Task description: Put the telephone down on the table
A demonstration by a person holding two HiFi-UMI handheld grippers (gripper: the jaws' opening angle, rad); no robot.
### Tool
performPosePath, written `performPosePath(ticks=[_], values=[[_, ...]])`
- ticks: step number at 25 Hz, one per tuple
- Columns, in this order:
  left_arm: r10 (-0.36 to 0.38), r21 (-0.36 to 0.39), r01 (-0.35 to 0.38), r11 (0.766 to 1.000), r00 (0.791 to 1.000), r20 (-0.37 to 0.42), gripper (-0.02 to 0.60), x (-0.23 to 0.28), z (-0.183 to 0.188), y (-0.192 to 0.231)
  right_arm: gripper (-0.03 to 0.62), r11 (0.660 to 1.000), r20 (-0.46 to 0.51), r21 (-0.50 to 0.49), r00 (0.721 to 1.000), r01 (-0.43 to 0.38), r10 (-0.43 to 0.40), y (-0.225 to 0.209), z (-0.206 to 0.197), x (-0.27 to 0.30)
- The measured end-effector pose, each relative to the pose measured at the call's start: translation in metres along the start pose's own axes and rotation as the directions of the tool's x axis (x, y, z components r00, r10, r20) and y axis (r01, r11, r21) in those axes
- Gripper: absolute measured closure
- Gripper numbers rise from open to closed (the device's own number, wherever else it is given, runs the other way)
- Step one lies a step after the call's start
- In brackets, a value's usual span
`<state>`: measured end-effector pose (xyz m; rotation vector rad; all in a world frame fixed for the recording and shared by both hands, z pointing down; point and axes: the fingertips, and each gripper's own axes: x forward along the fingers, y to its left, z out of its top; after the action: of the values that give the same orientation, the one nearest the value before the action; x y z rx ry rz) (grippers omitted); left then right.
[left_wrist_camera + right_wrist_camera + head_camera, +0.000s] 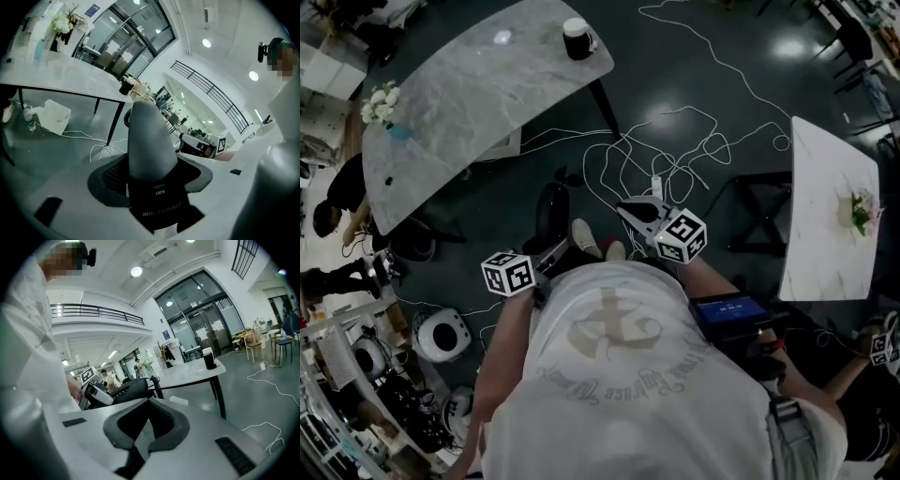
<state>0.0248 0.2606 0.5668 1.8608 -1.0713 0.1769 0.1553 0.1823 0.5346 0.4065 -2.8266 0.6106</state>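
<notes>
left tongs (558, 249) are closed on the telephone (551, 214), their jaws standing wide around it and carrying it in the air. right tongs (628, 210) have their jaws drawn together with nothing between them, and they hang apart from the telephone, to its right in the head view.

the dark floor (703, 56) lies under everything, strewn with white cables (675, 141). the grey marbled bench (469, 94) stands at the upper left of the head view, well apart from the telephone, and a white bench (825, 187) stands at the right.

the telephone is on neither bench: it hangs over the floor just ahead of the person (628, 394), between the person and the grey bench. it is black and long, with one end in the left tongs and the rest jutting out beyond their tips. in the head view its long axis runs away from the person, up the picture and a little to the left, in line with the tongs. in the left gripper view it rises from between the jaws as a tapering dark shape, pointing away from the camera toward the grey bench. in the right gripper view it lies close to level, and its coiled cord (156, 383) hangs from the far end.

a black cup (577, 39) stands near the right-hand corner of the grey bench.
</notes>
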Motion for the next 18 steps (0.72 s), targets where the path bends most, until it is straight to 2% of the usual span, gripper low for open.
performPosePath(ticks=[4,18], values=[[0.017,0.008,-0.017,1.0,0.999,0.029,0.293,-0.001,0.016,0.007,0.579,1.0,0.007,-0.015,1.0,-0.013,0.013,-0.005,0.016,0.012],[0.036,-0.006,-0.036,0.999,0.998,0.05,0.293,0.004,0.015,0.002,0.579,1.0,0.005,-0.023,1.0,-0.011,0.012,-0.011,0.021,0.001]])
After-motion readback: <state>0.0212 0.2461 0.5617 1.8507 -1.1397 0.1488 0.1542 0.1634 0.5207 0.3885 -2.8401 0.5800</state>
